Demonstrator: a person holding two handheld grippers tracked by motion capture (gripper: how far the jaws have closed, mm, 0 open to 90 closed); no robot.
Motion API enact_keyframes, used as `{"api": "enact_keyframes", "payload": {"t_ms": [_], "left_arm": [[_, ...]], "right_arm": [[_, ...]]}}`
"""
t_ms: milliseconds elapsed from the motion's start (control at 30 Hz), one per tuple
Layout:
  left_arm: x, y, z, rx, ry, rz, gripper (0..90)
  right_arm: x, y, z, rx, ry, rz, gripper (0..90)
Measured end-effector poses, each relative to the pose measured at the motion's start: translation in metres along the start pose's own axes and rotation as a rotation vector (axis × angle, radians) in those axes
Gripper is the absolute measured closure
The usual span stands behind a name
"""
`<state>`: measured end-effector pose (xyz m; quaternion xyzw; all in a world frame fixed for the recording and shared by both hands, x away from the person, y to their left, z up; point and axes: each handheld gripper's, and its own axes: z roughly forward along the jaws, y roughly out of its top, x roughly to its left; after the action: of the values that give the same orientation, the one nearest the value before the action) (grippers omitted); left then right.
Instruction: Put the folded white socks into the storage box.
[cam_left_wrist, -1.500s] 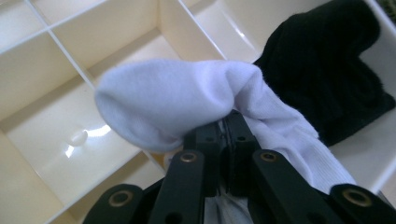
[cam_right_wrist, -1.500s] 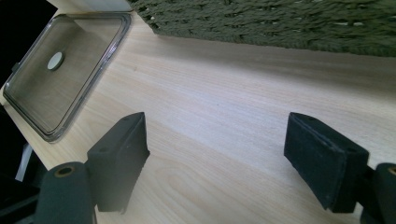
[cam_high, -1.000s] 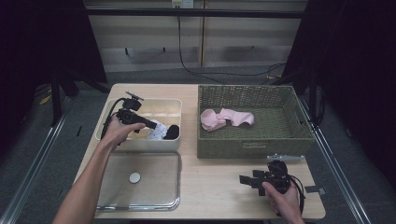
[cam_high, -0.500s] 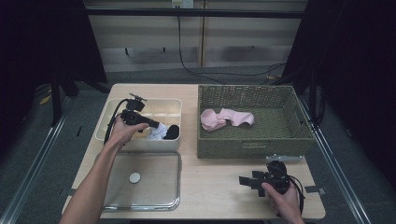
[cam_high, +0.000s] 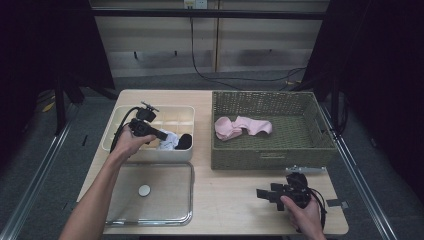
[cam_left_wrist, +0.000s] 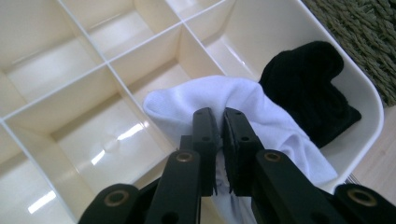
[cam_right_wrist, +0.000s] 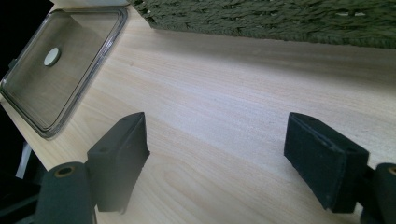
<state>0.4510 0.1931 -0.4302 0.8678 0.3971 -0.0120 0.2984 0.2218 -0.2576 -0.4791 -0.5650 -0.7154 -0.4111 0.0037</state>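
Note:
A cream divided box (cam_high: 176, 113) holds a white sock (cam_high: 169, 142) and a black sock (cam_high: 185, 141) in its front right compartments. My left gripper (cam_high: 165, 136) reaches into the box from the left. In the left gripper view its jaws have just been closing, and my left gripper (cam_left_wrist: 219, 113) now pinches a fold of the white sock (cam_left_wrist: 187, 100), with the black sock (cam_left_wrist: 308, 88) just beyond. My right gripper (cam_high: 262, 193) rests low over the table's front right, and in its own view my right gripper (cam_right_wrist: 217, 123) stands open over bare wood.
A green woven basket (cam_high: 270, 156) at the back right holds a pink sock (cam_high: 242, 126). A clear lid (cam_high: 165, 200) with a white knob lies flat in front of the cream box. The lid (cam_right_wrist: 60, 70) and the basket wall (cam_right_wrist: 280, 18) lie ahead of the right gripper.
The left gripper has shifted slightly inside the box and its jaws have closed on the white sock. The right hand has not moved.

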Motion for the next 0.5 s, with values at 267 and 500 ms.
{"api": "enact_keyframes", "payload": {"t_ms": [267, 500], "left_arm": [[-0.004, -0.004, -0.001, 0.034, -0.017, 0.024, 84.5], [0.001, -0.005, 0.009, 0.074, -0.036, -0.004, 84.7]], "right_arm": [[0.000, 0.000, 0.000, -0.003, -0.003, 0.004, 21.5], [0.000, 0.000, 0.000, -0.006, -0.005, 0.002, 21.4]]}}
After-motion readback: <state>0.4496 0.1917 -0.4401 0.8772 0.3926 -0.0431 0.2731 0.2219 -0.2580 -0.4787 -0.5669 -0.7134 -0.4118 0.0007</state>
